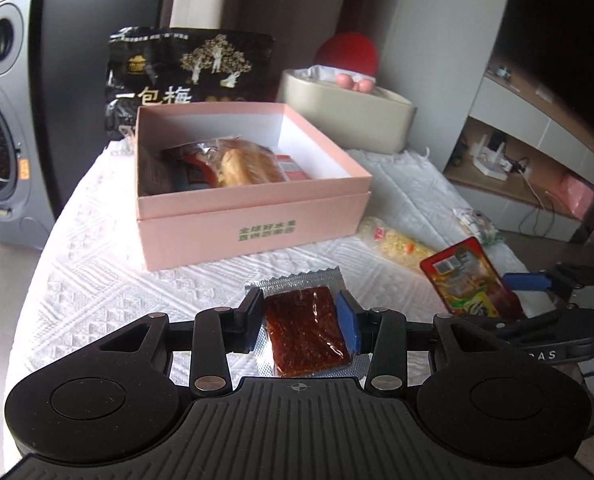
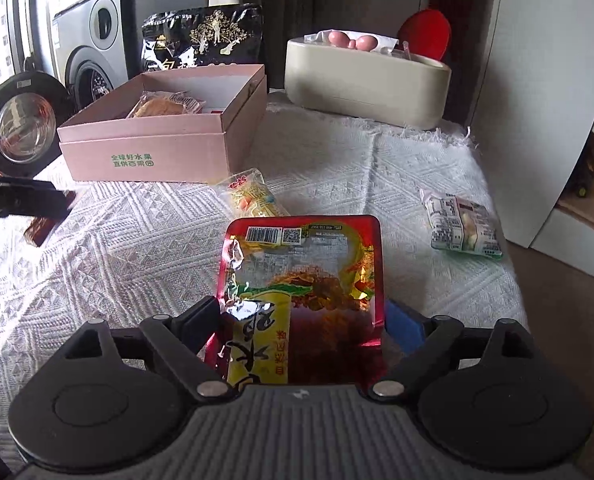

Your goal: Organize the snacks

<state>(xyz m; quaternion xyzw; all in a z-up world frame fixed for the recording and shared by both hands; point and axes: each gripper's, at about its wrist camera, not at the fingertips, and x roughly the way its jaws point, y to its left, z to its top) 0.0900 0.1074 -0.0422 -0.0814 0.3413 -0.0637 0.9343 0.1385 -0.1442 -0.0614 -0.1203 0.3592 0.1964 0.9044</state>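
My left gripper (image 1: 301,320) is shut on a clear-wrapped dark red jerky pack (image 1: 307,332), held above the white cloth in front of the open pink box (image 1: 253,220). The box holds several wrapped snacks, a bread pack (image 1: 245,164) among them. My right gripper (image 2: 303,320) is shut on a red and yellow foil snack pack (image 2: 301,280), also seen at the right of the left wrist view (image 1: 471,280). A yellow snack pack (image 2: 255,196) lies beside the box (image 2: 153,148). A white and green pack (image 2: 463,228) lies at the right.
A large black snack bag (image 1: 189,72) stands behind the box. A beige tub (image 2: 367,84) with pink and red items sits at the back right. A washing machine (image 1: 1,120) stands left of the table. The table's right edge drops off near shelving (image 1: 529,152).
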